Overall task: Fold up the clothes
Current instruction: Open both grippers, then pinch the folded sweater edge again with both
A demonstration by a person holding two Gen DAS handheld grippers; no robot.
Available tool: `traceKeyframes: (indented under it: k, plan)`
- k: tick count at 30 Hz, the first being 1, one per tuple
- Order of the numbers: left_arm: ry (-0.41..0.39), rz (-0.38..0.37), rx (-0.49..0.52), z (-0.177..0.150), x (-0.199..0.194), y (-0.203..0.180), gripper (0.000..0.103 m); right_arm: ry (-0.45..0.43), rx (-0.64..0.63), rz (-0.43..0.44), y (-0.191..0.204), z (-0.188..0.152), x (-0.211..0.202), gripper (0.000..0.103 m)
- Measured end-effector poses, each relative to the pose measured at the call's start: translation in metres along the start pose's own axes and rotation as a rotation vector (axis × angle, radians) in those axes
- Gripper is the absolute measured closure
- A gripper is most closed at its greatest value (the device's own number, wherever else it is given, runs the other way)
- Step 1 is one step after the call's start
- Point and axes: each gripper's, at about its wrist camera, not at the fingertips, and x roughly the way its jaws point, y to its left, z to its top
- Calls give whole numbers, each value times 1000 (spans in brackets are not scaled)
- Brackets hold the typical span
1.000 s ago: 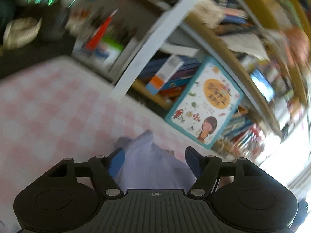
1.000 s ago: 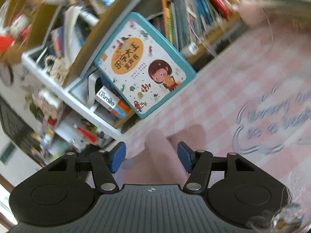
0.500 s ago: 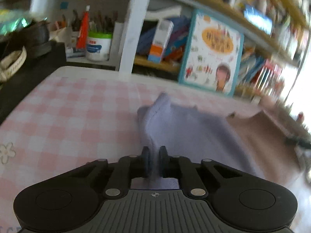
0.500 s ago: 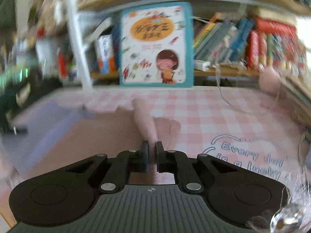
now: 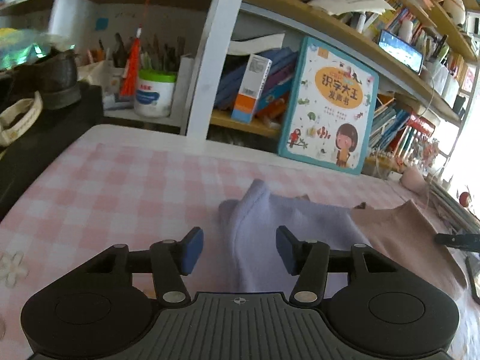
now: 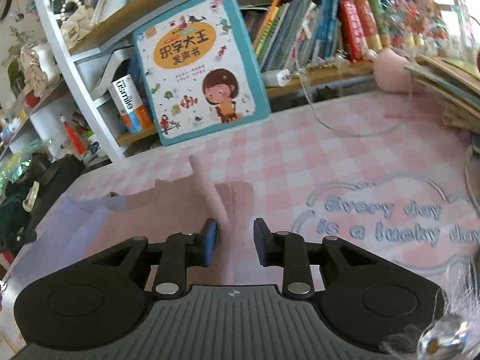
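Left wrist view: the left gripper [image 5: 238, 250] has its fingers spread apart around a raised ridge of the lavender-and-pink garment [image 5: 270, 225] lying on the pink checked tablecloth [image 5: 120, 186]. The right gripper [image 6: 234, 246], fingers likewise parted, straddles the garment's pink fold [image 6: 210, 192].
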Motion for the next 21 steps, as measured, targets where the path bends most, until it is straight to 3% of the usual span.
traceKeyframes:
  k: [2, 4, 5, 6, 11, 13, 16, 18, 20, 21]
  plan:
    - [21, 6, -1, 5, 13, 0, 50, 3, 4, 0, 0, 3, 5, 77]
    - [53, -1, -12, 5, 24, 1, 58, 7, 8, -1, -1, 6, 12, 98]
    - [69, -5, -18, 5, 30, 1, 69, 7, 15, 5, -2, 6, 13, 98]
    - [63, -16, -23, 5, 29, 1, 98, 7, 26, 14, -3, 6, 13, 98]
    - [-23, -74, -60, 7, 15, 0, 98, -41, 90, 76, -11, 5, -7, 98]
    - [7, -57, -60, 7, 21, 2, 98, -45, 112, 70, -13, 4, -10, 98]
    - [65, -33, -66, 4, 34, 6, 96, 15, 116, 26, -17, -2, 6, 98]
    - [62, -42, -85, 1, 36, 10, 92, 28, 152, 35, -22, -4, 10, 97]
    - [52, -74, -111, 1, 32, 15, 76, 23, 185, 46, -26, -4, 8, 94]
    - [45, -91, -122, 0, 29, 16, 60, 26, 199, 54, -28, -5, 7, 85]
